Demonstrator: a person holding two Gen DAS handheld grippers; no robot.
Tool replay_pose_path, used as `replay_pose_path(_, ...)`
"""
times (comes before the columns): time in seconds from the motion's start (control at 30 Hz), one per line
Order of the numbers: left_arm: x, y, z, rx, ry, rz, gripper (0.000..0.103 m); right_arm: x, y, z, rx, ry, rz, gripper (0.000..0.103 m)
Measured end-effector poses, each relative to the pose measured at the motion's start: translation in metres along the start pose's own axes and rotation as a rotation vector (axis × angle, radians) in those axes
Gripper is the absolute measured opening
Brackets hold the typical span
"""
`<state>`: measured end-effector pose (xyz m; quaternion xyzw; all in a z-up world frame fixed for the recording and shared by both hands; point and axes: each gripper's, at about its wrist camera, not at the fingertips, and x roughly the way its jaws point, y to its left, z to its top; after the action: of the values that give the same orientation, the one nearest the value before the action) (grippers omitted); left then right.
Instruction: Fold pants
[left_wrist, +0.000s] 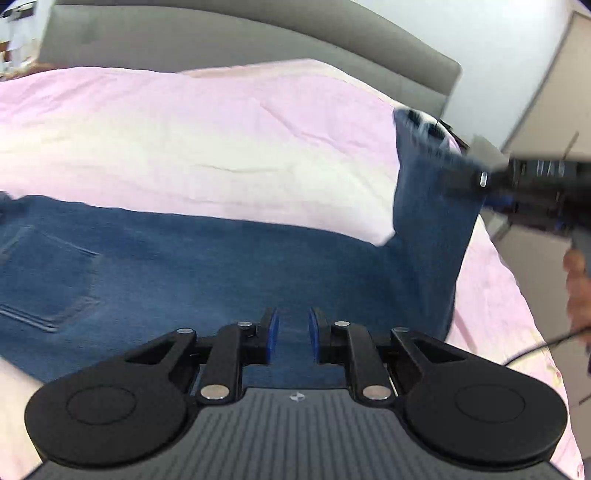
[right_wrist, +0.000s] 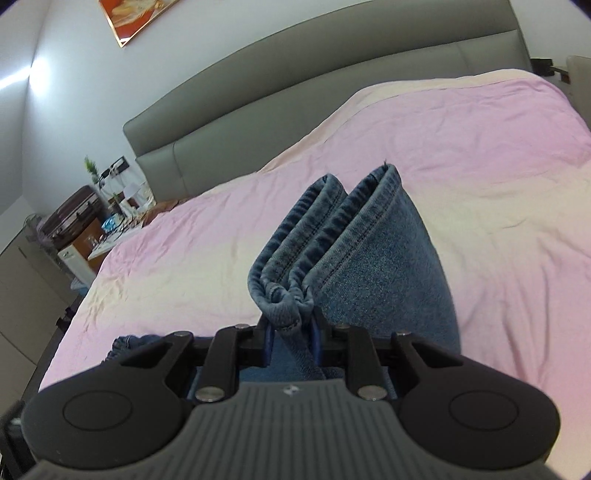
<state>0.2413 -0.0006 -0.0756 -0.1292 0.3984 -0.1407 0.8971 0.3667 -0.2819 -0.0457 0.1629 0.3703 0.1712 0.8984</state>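
Left tongs (left_wrist: 293, 334) nearest lens, blue pads apart, nothing between them, hovering over jeans (left_wrist: 192, 258). Jeans lie flat across pink bed sheet (left_wrist: 184, 140), back pocket (left_wrist: 48, 273) at left. Leg end lifted upright at right, clamped in right tongs (left_wrist: 469, 177), blurred there. Right wrist view: right tongs (right_wrist: 291, 338) closed on bunched hems (right_wrist: 332, 229), both cuffs stacked together, raised above sheet (right_wrist: 498, 177). Grey headboard (right_wrist: 295, 92) behind bed.

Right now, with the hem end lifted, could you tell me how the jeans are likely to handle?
Probably floppy: the jeans bend up from the bed toward the right gripper. Likely hefty, thick doubled hems. Pinched in its jaws, they seem unlikely to slip.
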Motion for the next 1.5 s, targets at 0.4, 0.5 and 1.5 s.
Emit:
replay_pose_path(0.4, -0.003, 0.096, -0.019, -0.195, 0.016, -0.022, 0.019, 0.138, 0.075, -0.124, -0.255, 0.326, -0.071, 0.016)
replay_pose_path(0.5, -0.003, 0.109, -0.017, -0.231, 0.029, -0.031, 0.020, 0.147, 0.084, -0.136, -0.359, 0.361, -0.089, 0.027)
replay_pose_path(1.5, 0.039, 0.112, -0.018, -0.350, 0.051, -0.192, 0.043, 0.155, 0.101, -0.142, -0.236, 0.481, -0.010, 0.003)
